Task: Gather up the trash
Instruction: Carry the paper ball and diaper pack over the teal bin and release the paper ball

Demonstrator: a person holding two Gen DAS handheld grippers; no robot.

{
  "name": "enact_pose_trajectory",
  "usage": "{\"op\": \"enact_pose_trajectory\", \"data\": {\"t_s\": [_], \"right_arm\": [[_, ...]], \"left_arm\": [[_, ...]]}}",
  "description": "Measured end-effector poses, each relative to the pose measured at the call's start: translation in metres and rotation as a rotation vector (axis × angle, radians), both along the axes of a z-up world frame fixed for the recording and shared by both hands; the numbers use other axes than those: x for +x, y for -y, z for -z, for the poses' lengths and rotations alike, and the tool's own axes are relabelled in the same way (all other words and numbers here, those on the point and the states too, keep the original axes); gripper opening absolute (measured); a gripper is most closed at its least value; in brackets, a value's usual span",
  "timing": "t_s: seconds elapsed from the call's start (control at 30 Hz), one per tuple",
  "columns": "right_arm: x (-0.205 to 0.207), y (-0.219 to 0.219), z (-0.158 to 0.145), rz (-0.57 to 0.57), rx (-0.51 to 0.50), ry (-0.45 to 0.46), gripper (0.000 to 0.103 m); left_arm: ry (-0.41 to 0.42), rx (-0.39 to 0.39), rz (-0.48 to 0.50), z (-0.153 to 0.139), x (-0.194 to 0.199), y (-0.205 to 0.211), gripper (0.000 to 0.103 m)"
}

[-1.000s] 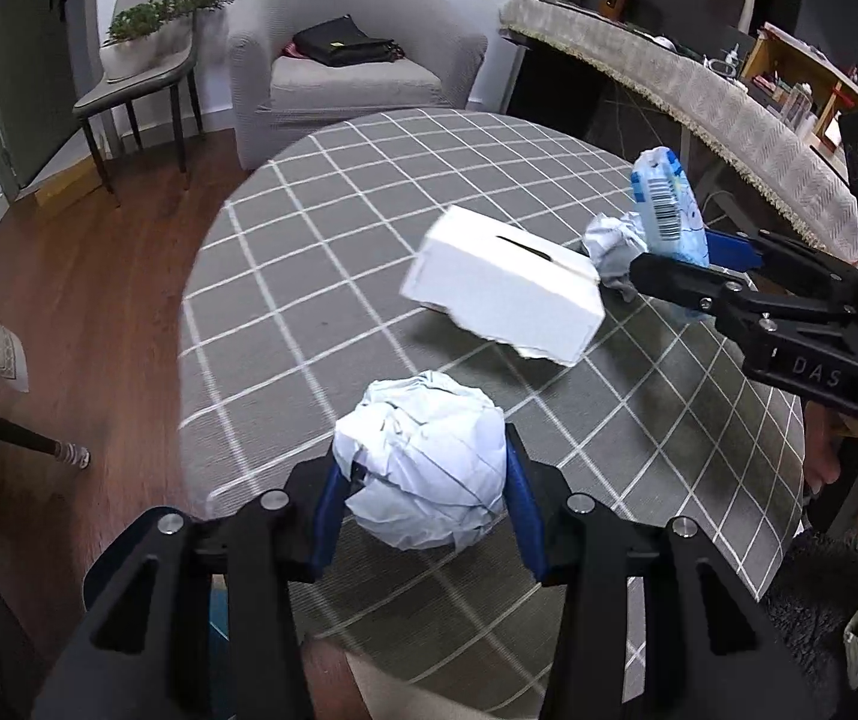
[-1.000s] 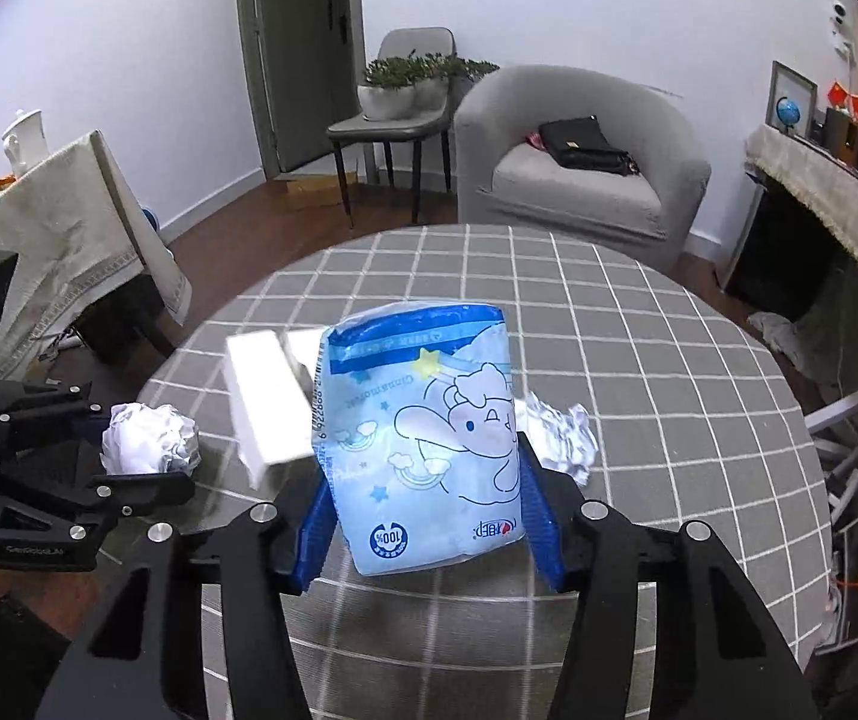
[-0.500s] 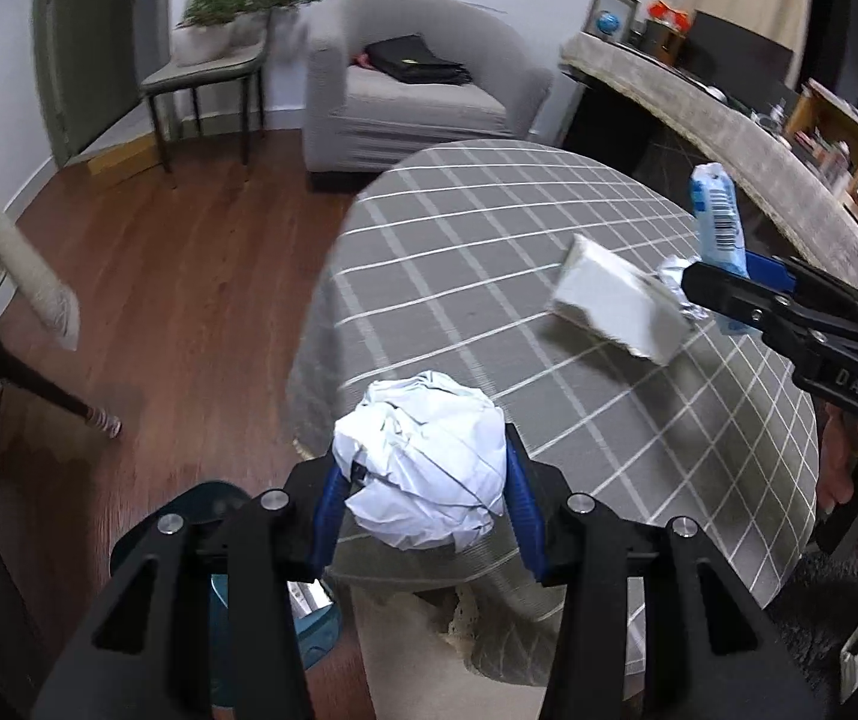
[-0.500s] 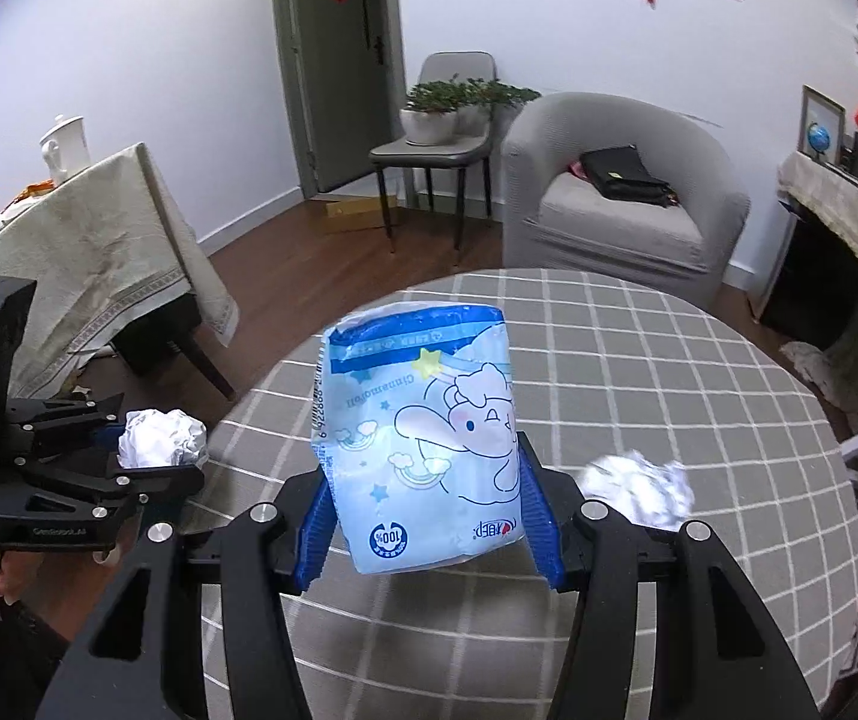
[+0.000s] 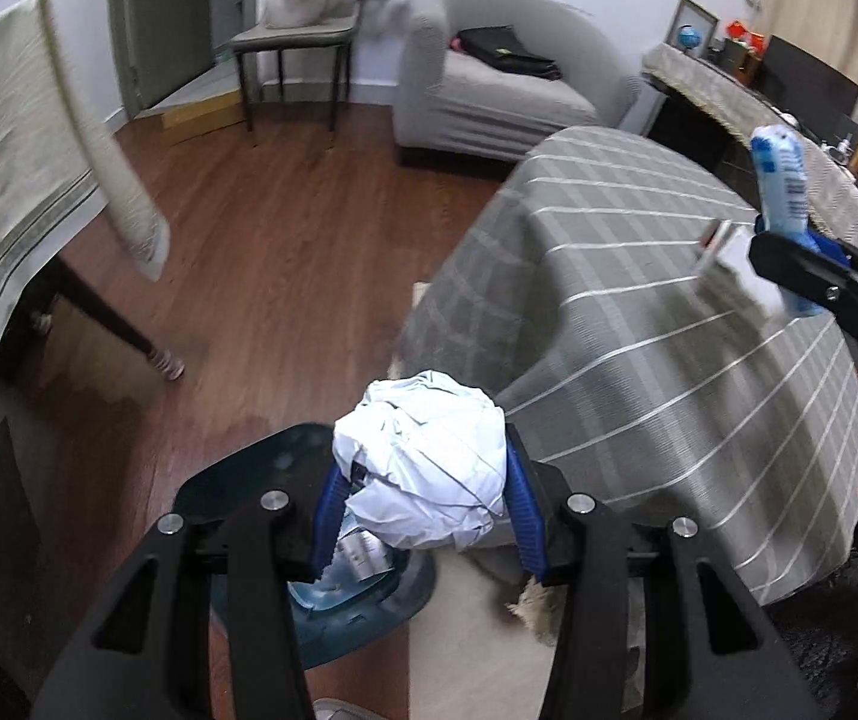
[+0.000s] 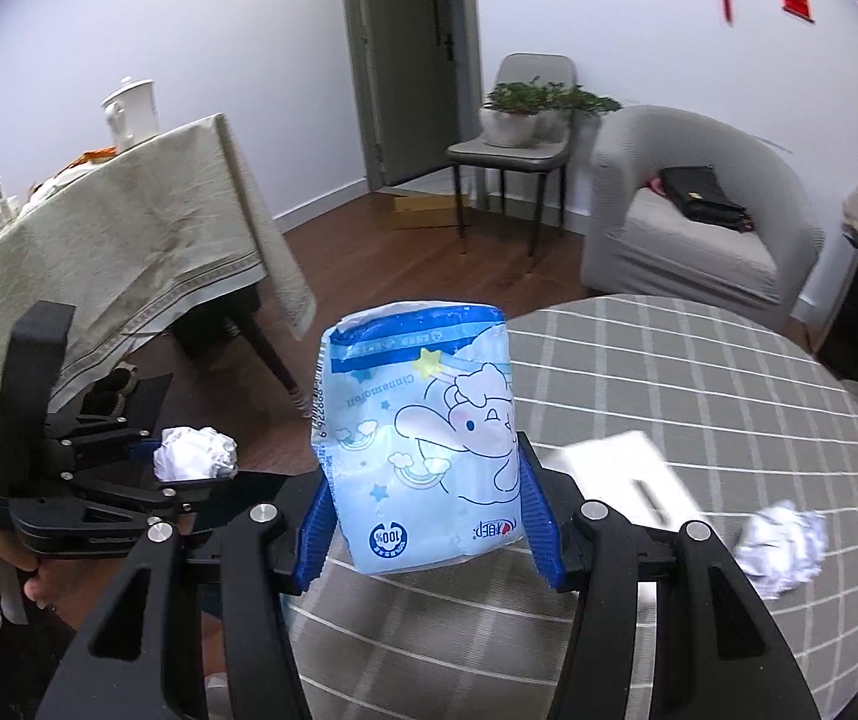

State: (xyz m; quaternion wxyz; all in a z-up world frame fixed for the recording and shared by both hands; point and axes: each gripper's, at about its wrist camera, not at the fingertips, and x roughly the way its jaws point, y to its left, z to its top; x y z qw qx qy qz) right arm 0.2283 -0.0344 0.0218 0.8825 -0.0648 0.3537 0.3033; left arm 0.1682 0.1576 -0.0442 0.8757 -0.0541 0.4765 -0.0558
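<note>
A dark teal bin (image 5: 261, 468) is seen on the wooden floor (image 5: 285, 276) just off the desk's (image 5: 669, 324) draped edge, largely hidden behind the left gripper (image 5: 423, 480); something pale and shiny lies inside it, but what it is cannot be told. A crumpled ball of white paper (image 5: 429, 468) is clamped between the left gripper's blue fingers (image 5: 333, 510), held over the bin's mouth.

In the right wrist view a blue-and-white cartoon-printed packet (image 6: 423, 450) is pinched upright between the right gripper's (image 6: 426, 528) fingers, above the near rim of the desk. Only this view shows the second paper ball (image 6: 780, 546) lying on the checked cloth beside a white box (image 6: 627, 474); in the left view the box is seen merely as a blurred sliver.

Open floor is left between the desk, the cloth-draped table (image 6: 105, 240) and the grey armchair (image 6: 705, 222).
</note>
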Motion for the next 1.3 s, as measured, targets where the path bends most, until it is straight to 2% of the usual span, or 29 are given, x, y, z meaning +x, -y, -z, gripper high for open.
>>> {"op": "enact_pose_trajectory", "data": {"t_s": [0.33, 0.5, 0.8, 1.0, 1.07, 1.3], "right_arm": [[-0.009, -0.055, 0.014, -0.104, 0.045, -0.059, 0.054], [-0.012, -0.083, 0.024, -0.147, 0.054, -0.093, 0.054], [-0.021, -0.134, 0.051, -0.225, -0.002, -0.147, 0.054], [-0.022, -0.158, 0.077, -0.254, -0.053, -0.208, 0.054], [-0.023, -0.165, 0.086, -0.260, -0.068, -0.226, 0.054], [-0.023, -0.185, 0.114, -0.273, -0.120, -0.278, 0.054]], "left_arm": [[-0.097, 0.029, -0.072, 0.039, -0.024, -0.051, 0.050], [-0.161, 0.053, -0.075, 0.065, -0.036, -0.060, 0.050], [-0.299, 0.077, -0.088, 0.120, -0.046, -0.081, 0.050], [-0.372, 0.056, -0.103, 0.148, -0.054, -0.097, 0.053], [-0.379, 0.068, -0.098, 0.153, -0.055, -0.099, 0.058], [-0.370, 0.068, -0.117, 0.153, -0.059, -0.112, 0.059]]}}
